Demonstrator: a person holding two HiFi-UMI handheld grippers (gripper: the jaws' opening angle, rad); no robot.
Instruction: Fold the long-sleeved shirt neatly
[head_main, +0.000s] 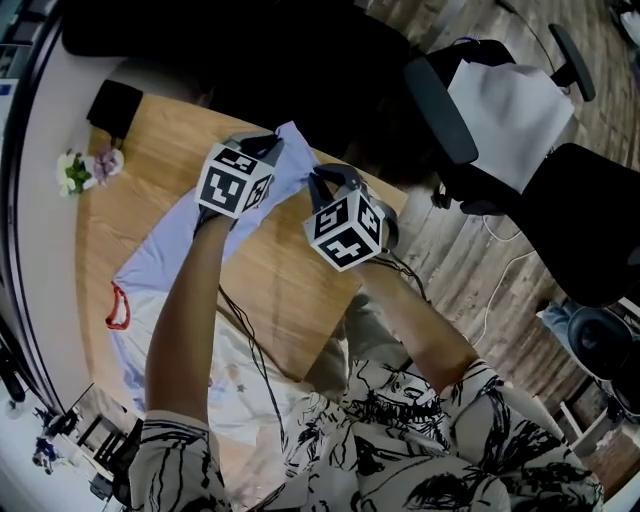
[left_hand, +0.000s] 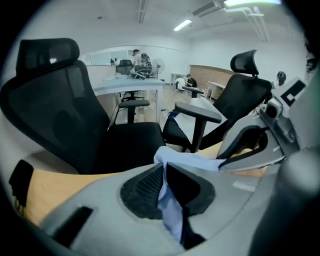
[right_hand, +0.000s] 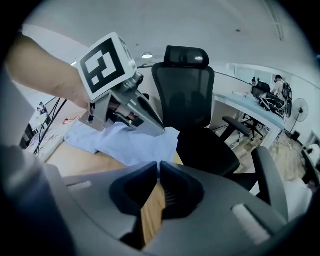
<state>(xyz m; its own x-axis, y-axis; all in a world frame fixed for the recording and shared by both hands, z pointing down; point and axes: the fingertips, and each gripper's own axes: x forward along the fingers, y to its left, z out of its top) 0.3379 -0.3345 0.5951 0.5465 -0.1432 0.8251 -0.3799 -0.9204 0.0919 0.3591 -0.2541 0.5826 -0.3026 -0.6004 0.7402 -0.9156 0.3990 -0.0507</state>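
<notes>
Now left hand-held gripper (left_hand: 164, 169) and right hand-held gripper (right_hand: 158, 176) pinch the shirt (head_main: 150, 262)

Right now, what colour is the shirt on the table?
Light blue; the shirt shows best in the head view.

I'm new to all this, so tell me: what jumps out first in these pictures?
Two checkered marker cubes on hand-held tongs, over the wooden table's far edge. The left tongs pinch a pale blue shirt spread there; the right tongs are shut beside them.
</notes>
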